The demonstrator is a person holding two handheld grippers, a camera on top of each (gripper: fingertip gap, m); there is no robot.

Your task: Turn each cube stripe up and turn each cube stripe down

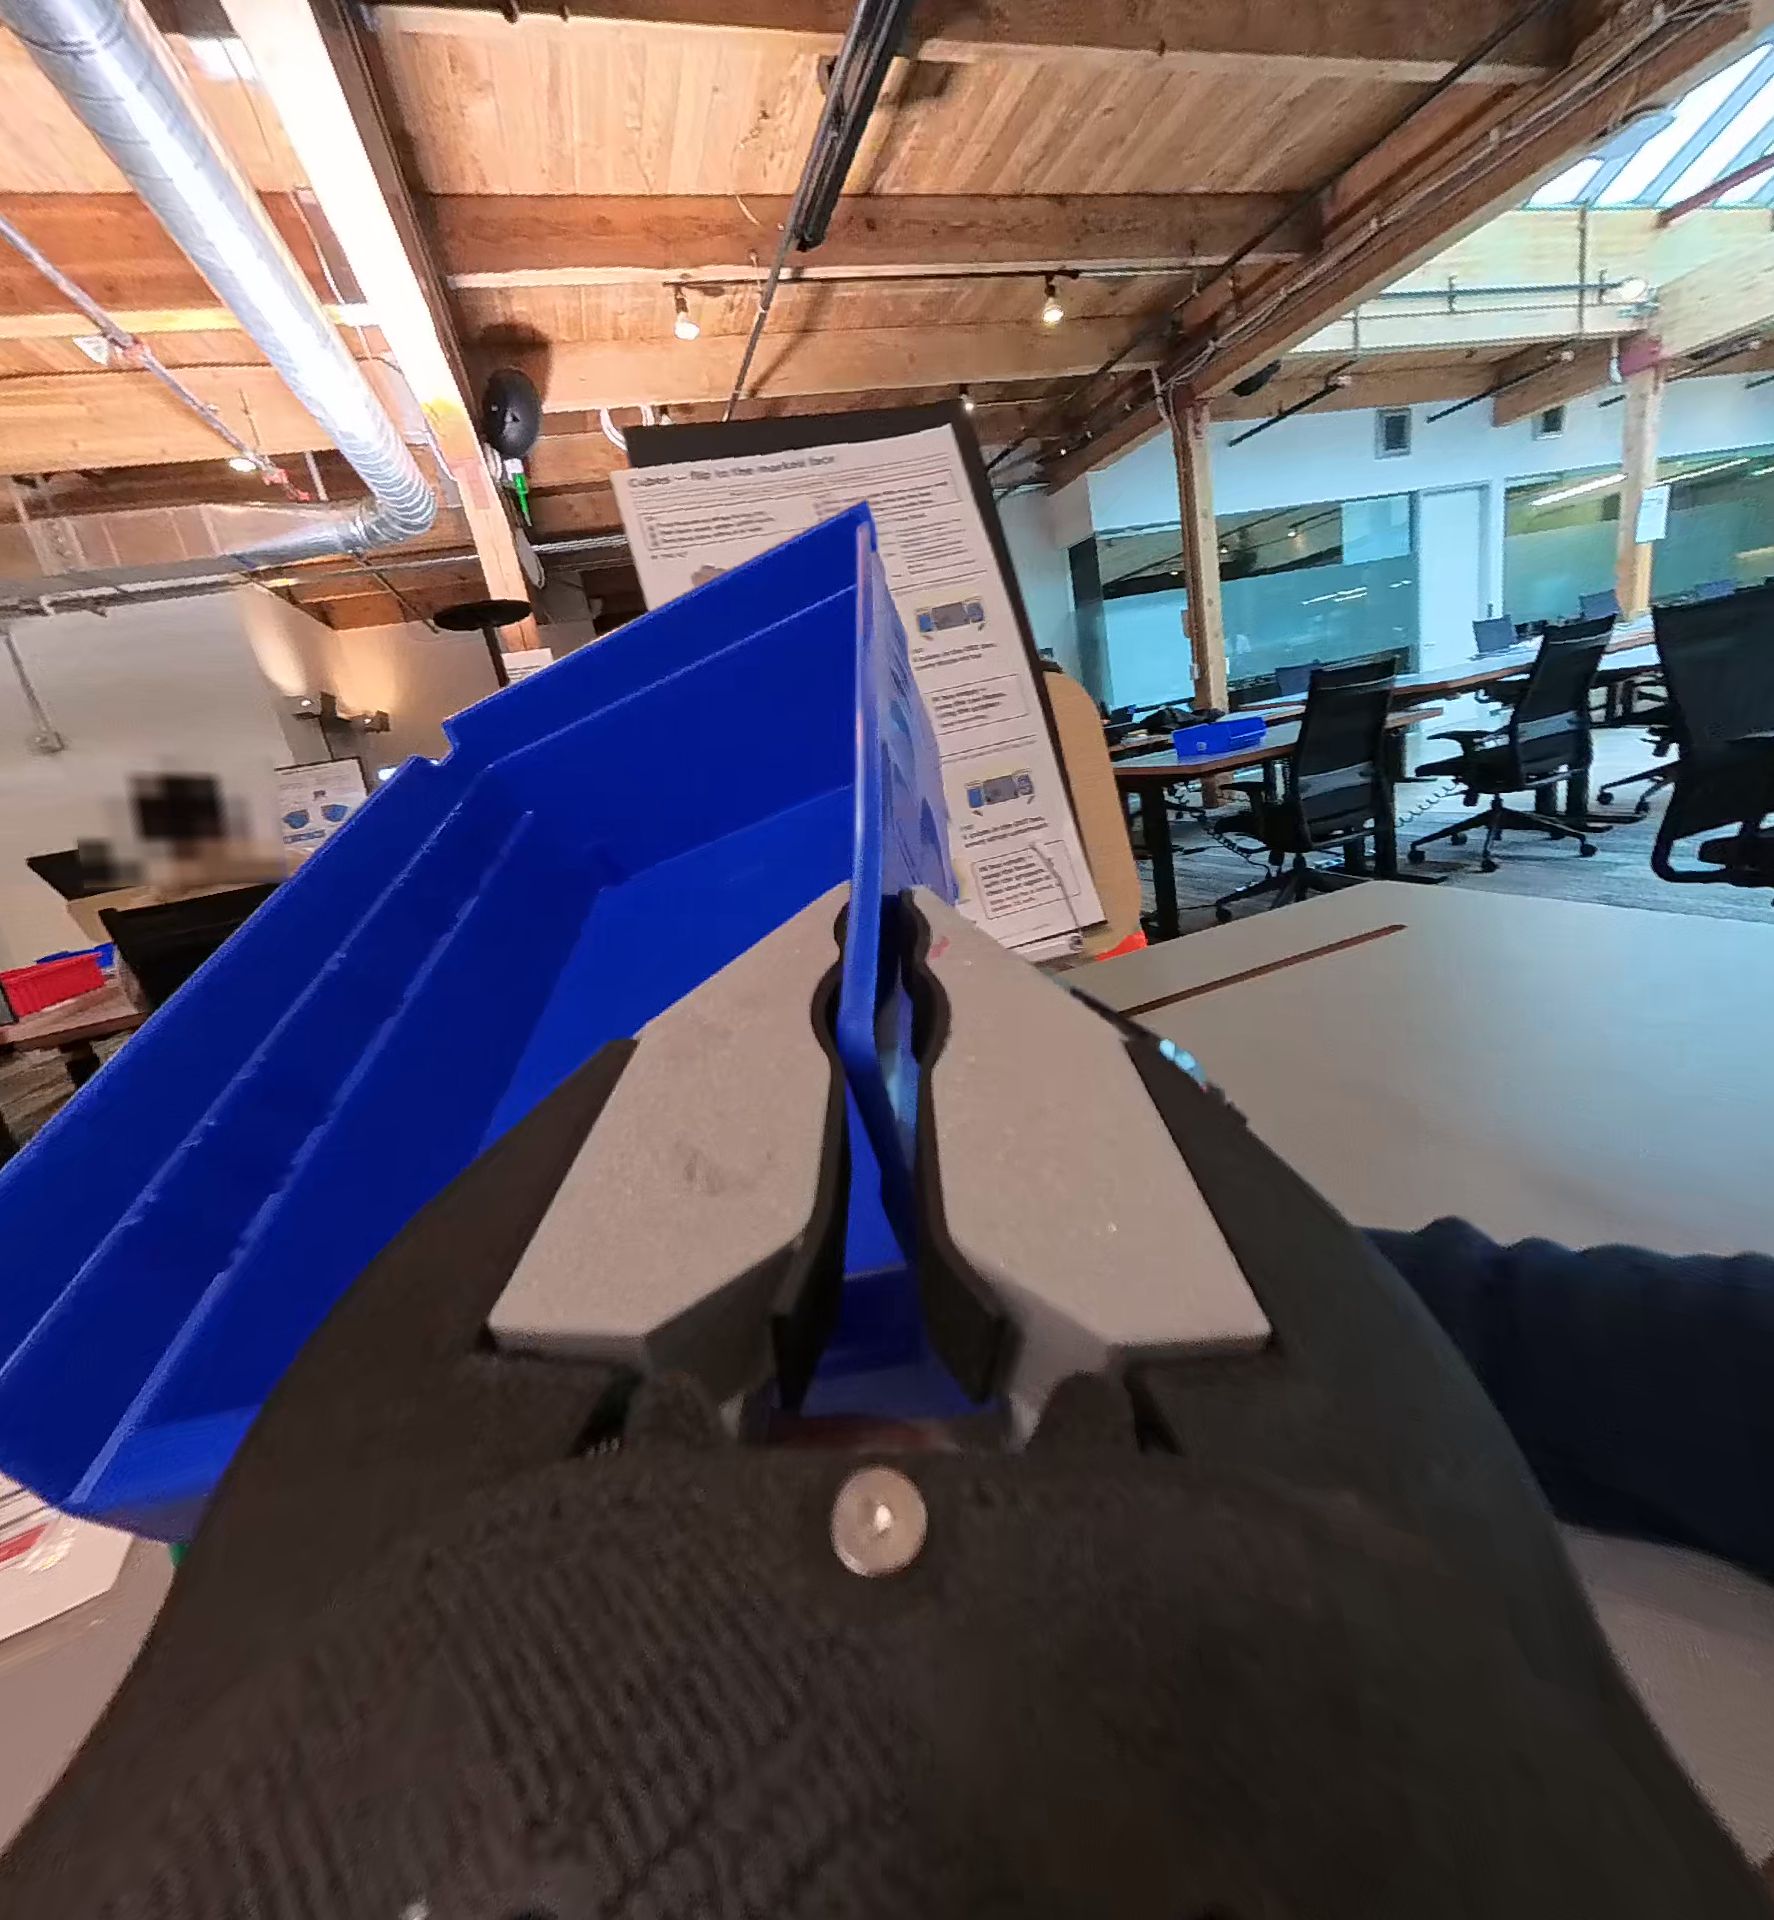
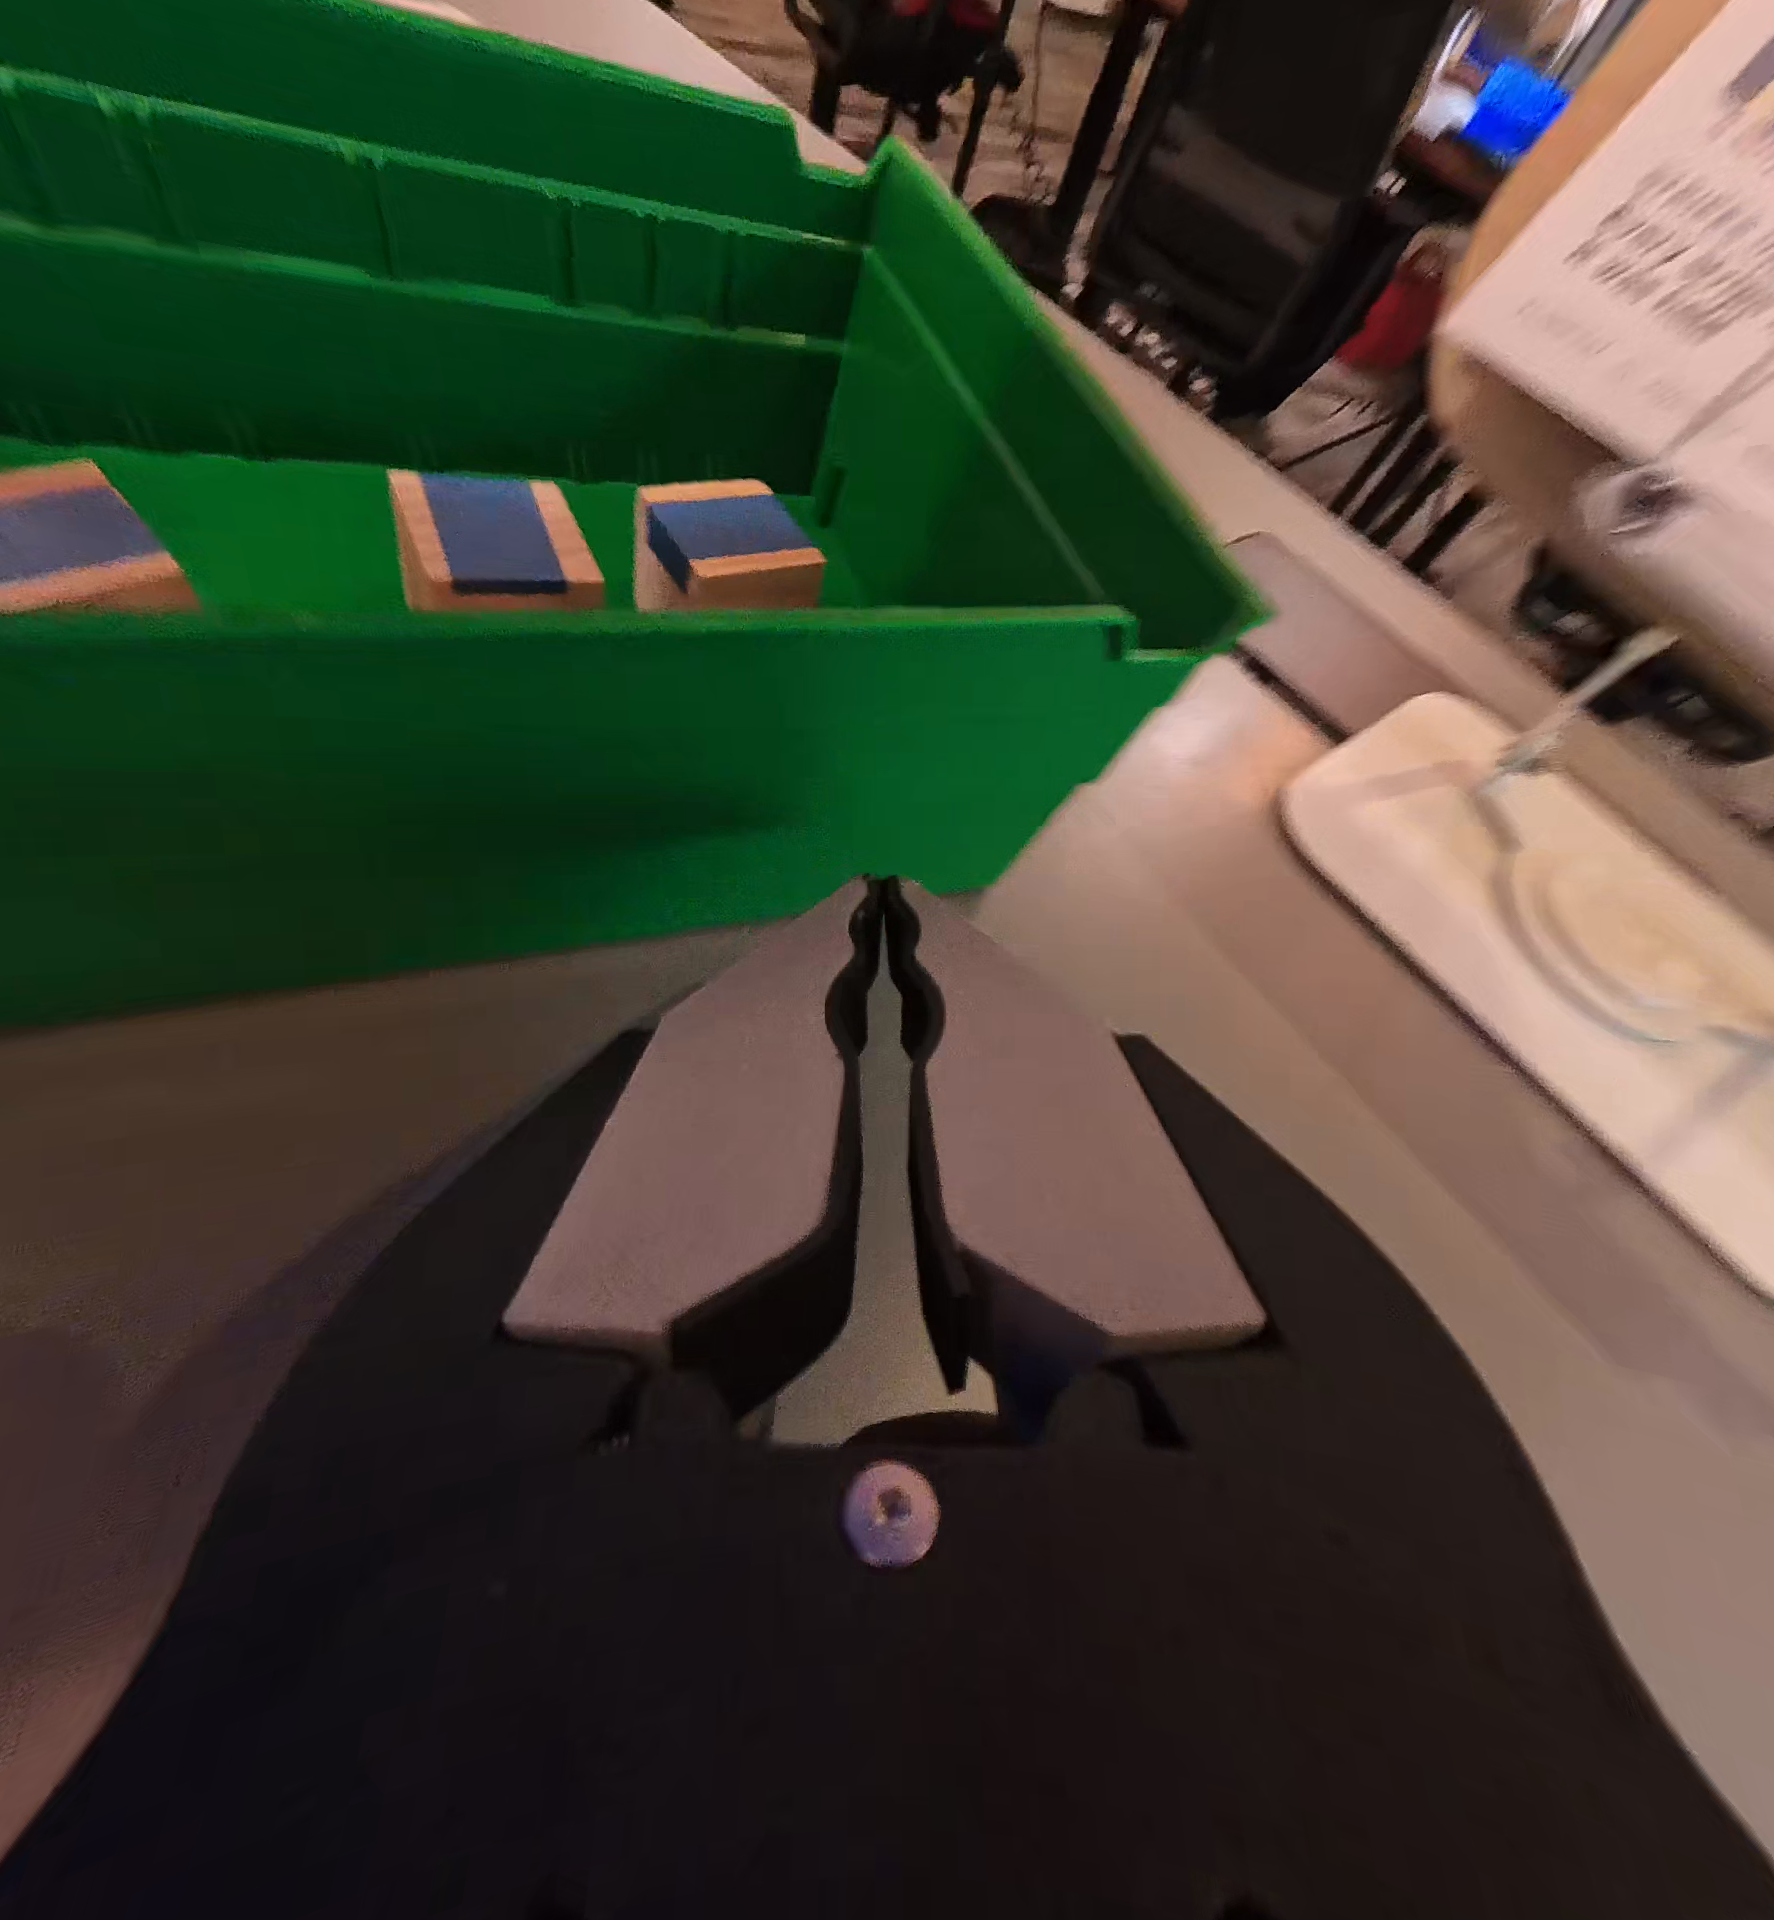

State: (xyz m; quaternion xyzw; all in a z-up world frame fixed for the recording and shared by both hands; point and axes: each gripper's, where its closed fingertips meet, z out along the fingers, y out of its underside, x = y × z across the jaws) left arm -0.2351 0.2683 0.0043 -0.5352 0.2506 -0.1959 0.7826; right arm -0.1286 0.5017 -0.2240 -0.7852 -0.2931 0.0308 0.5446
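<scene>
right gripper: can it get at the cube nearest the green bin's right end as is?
Probably not yet. The right gripper is shut, low outside the green bin, whose front wall stands between it and the cube. From above the bin is uncovered.

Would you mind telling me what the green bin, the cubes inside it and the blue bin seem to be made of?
Green bin: apparently moulded plastic, smooth, with ribbed walls and divider slots. Cubes: likely bare light wood, each with a matte blue stripe, paint or tape. Blue bin: the same glossy plastic look, its thin wall pinched by the left tool.
</scene>
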